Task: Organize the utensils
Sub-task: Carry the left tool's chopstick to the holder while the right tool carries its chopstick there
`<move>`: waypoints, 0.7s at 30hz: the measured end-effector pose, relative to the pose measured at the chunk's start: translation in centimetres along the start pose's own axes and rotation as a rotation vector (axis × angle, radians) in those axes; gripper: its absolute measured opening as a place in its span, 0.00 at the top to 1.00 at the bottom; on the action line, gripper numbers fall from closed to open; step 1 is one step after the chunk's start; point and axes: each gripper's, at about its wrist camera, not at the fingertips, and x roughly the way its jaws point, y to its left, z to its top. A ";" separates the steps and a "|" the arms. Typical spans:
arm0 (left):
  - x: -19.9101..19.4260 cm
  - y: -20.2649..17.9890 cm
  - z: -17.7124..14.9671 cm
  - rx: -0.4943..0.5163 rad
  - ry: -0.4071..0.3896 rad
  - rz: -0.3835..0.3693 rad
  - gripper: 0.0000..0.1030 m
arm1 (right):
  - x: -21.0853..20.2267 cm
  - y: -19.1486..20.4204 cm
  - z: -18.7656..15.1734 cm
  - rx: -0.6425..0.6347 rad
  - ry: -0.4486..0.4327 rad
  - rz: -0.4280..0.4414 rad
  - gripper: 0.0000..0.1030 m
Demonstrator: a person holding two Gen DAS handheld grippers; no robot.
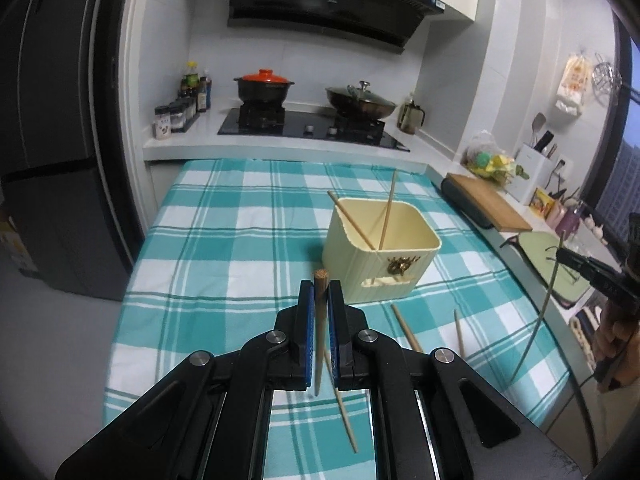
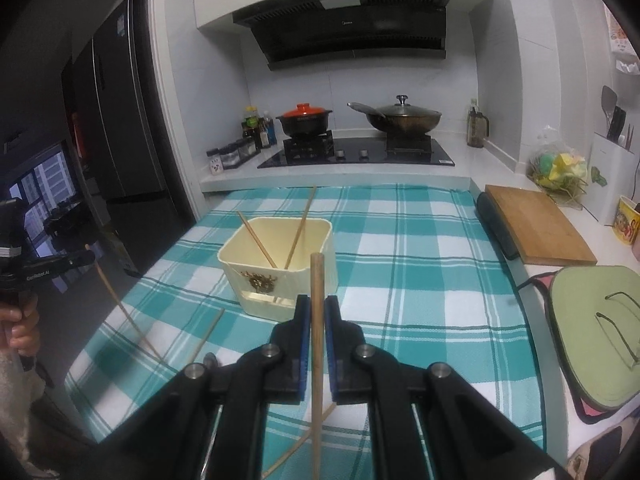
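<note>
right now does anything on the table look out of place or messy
Yes. Loose chopsticks lie scattered at odd angles on the checked cloth in front of the cream bin, which holds only two. Each gripper, left and right, pinches one more chopstick. Nothing looks spilled or broken.

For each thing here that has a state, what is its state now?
left gripper: shut on a chopstick
right gripper: shut on a chopstick
cream holder: upright, two chopsticks inside
loose chopsticks: lying on the cloth
red-lidded pot: lid on
wok: lid on
</note>
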 end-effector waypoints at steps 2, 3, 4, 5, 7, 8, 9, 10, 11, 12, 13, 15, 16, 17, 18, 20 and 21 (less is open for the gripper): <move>-0.4 -0.1 0.4 -0.016 -0.013 -0.019 0.95 | -0.7 0.5 0.2 -0.010 -0.027 -0.002 0.93; -0.5 -0.2 0.5 -0.020 -0.018 -0.028 0.95 | -0.9 0.7 0.4 -0.015 -0.040 -0.004 0.93; -0.6 -0.2 0.9 -0.027 -0.024 -0.038 0.95 | -0.9 0.8 0.6 -0.022 -0.055 -0.009 0.93; -0.6 -0.2 1.3 -0.035 -0.031 -0.048 0.95 | -0.9 0.9 0.8 -0.026 -0.063 -0.010 0.93; -1.0 -0.2 2.3 -0.054 -0.046 -0.069 0.95 | -0.7 1.0 1.2 -0.020 -0.071 -0.007 0.93; -1.2 -0.1 2.9 -0.067 -0.057 -0.082 0.95 | -0.4 1.0 1.6 -0.014 -0.077 -0.005 0.93; -1.4 -0.1 3.6 -0.079 -0.068 -0.093 0.95 | -0.3 1.0 1.9 -0.008 -0.084 -0.003 0.93; -1.7 0.0 4.2 -0.092 -0.081 -0.102 0.95 | -0.2 1.0 2.4 -0.001 -0.095 0.000 0.93; -2.0 0.1 5.0 -0.106 -0.099 -0.112 0.95 | 0.0 1.0 3.0 0.006 -0.108 0.003 0.93; -2.2 0.1 5.9 -0.116 -0.117 -0.120 0.95 | 0.1 1.0 3.5 0.012 -0.120 0.006 0.93; -2.4 0.2 6.9 -0.128 -0.140 -0.124 0.95 | 0.3 1.1 4.3 0.018 -0.136 0.013 0.93; -2.7 0.2 8.5 -0.147 -0.176 -0.128 0.95 | 0.7 1.4 6.1 0.025 -0.172 0.028 0.93; -2.8 0.3 9.2 -0.156 -0.191 -0.134 0.95 | 0.9 1.6 7.1 0.024 -0.189 0.035 0.93; -2.7 0.3 9.9 -0.166 -0.206 -0.140 0.95 | 1.2 1.8 8.0 0.021 -0.206 0.042 0.93; -2.5 0.2 10.6 -0.175 -0.219 -0.142 0.95 | 1.5 2.1 9.1 0.017 -0.226 0.049 0.93; -1.8 0.1 11.9 -0.189 -0.238 -0.143 0.95 | 2.3 2.6 10.8 0.009 -0.261 0.059 0.93; -1.1 -0.1 12.5 -0.192 -0.241 -0.143 0.95 | 2.7 2.8 11.6 0.007 -0.278 0.065 0.93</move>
